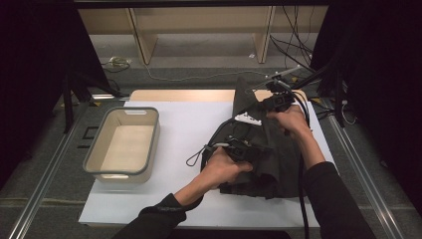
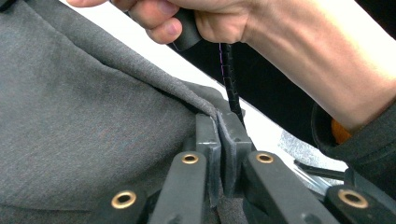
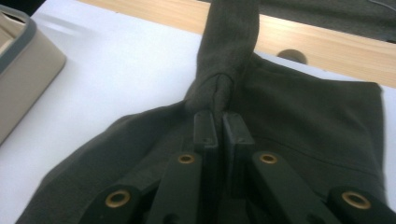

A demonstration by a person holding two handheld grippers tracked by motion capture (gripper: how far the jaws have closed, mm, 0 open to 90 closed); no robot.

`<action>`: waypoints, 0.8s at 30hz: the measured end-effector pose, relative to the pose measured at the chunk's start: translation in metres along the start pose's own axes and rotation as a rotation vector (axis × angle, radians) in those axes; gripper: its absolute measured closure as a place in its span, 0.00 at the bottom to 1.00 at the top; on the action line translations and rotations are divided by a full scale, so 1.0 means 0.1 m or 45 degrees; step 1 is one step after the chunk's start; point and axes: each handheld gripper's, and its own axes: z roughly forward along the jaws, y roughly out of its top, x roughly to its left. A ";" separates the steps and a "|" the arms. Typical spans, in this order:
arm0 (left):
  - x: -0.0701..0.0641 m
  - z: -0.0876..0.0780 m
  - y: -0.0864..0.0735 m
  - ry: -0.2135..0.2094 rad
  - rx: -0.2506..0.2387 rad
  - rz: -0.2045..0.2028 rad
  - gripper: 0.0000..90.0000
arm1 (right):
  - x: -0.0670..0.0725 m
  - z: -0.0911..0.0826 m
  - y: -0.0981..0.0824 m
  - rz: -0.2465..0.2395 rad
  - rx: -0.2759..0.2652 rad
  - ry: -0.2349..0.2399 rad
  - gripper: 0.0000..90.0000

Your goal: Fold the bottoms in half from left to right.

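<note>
A dark grey garment (image 1: pixel 278 159) lies bunched on the right half of the white table top (image 1: pixel 184 124). My left gripper (image 1: pixel 251 151) is at the garment's near left part, shut on a fold of the cloth (image 2: pixel 84 116); its pads (image 2: pixel 208 135) pinch the edge. My right gripper (image 1: pixel 266 97) is farther back and holds a bunched part of the garment (image 3: pixel 303 121) lifted off the table. Its jaws are shut on the twisted cloth (image 3: pixel 219 93). In the left gripper view, the person's other hand (image 2: pixel 261 28) grips a black handle just above.
A beige bin (image 1: pixel 122 175) with a grey rim stands empty on the left of the table, and its corner (image 3: pixel 23 70) appears in the right gripper view. A wooden strip (image 1: pixel 179 94) runs along the table's far edge. Cables trail from both grippers.
</note>
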 end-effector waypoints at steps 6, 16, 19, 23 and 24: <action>-0.03 0.17 0.06 -0.027 0.023 -0.008 0.97 | -0.25 -0.10 -0.09 0.048 -0.011 -0.034 0.96; -0.09 0.52 0.04 -0.055 0.091 -0.011 0.96 | -0.51 -0.11 -0.24 0.095 -0.002 -0.077 0.96; -0.10 0.62 0.02 -0.046 0.108 -0.011 0.96 | -0.57 -0.11 -0.26 0.107 0.008 -0.084 0.96; -0.11 0.71 -0.01 -0.057 0.120 -0.023 0.95 | -0.64 -0.12 -0.31 0.129 0.006 -0.094 0.96; -0.11 0.73 -0.01 -0.061 0.126 -0.023 0.94 | -0.67 -0.11 -0.33 0.131 0.012 -0.098 0.96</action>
